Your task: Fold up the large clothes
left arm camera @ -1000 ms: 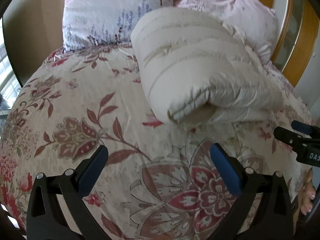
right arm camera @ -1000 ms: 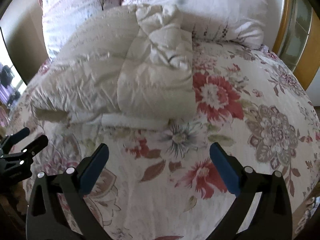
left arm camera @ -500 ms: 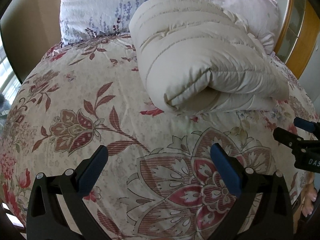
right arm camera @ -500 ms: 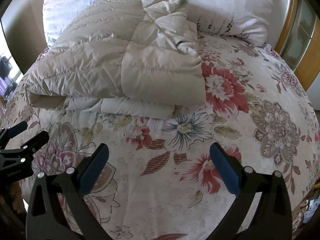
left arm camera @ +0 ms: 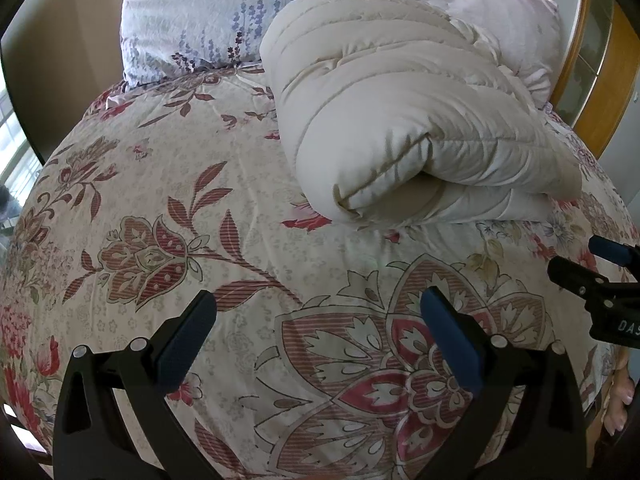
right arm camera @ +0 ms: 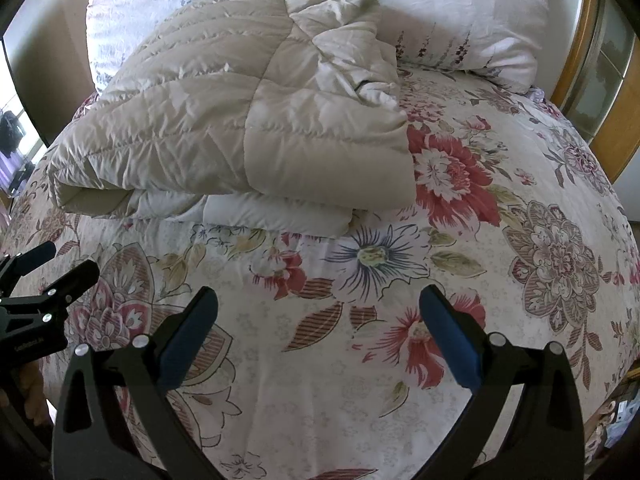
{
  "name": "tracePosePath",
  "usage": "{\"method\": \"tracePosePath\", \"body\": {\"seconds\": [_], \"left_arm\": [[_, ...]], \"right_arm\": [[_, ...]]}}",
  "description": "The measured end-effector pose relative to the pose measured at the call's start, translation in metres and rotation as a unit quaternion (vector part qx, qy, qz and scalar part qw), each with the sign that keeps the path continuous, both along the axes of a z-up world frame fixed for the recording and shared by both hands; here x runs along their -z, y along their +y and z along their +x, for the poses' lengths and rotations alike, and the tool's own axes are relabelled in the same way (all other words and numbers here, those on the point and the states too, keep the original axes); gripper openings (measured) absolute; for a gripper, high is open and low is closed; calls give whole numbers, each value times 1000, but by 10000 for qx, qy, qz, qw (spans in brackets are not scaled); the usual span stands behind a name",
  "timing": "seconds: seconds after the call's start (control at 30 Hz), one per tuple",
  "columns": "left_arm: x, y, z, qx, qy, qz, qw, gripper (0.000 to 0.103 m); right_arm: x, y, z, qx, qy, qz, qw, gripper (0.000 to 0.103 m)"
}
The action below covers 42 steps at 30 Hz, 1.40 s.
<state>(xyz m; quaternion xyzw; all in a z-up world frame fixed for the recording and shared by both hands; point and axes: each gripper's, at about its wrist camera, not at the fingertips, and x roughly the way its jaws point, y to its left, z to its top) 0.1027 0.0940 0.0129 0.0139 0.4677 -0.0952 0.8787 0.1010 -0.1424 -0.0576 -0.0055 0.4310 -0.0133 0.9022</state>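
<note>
A cream quilted coat (left arm camera: pixel 404 128) lies folded in a thick bundle on the floral bed (left arm camera: pixel 208 240), its far end touching the pillows (left arm camera: pixel 200 16). In the left view it sits at 1 o'clock, in the right view at 11. The left gripper (left arm camera: pixel 318 334) and right gripper (right arm camera: pixel 318 330) both gape wide and empty above the bed.
</note>
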Motion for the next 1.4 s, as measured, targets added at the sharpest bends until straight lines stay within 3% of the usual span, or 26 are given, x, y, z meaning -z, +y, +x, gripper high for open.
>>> {"method": "tracePosePath", "body": {"seconds": [1.4], "left_arm": [[5, 1, 2, -12, 19, -25, 10000, 102]], "right_arm": [[2, 3, 1, 25, 8, 14, 10000, 101]]}}
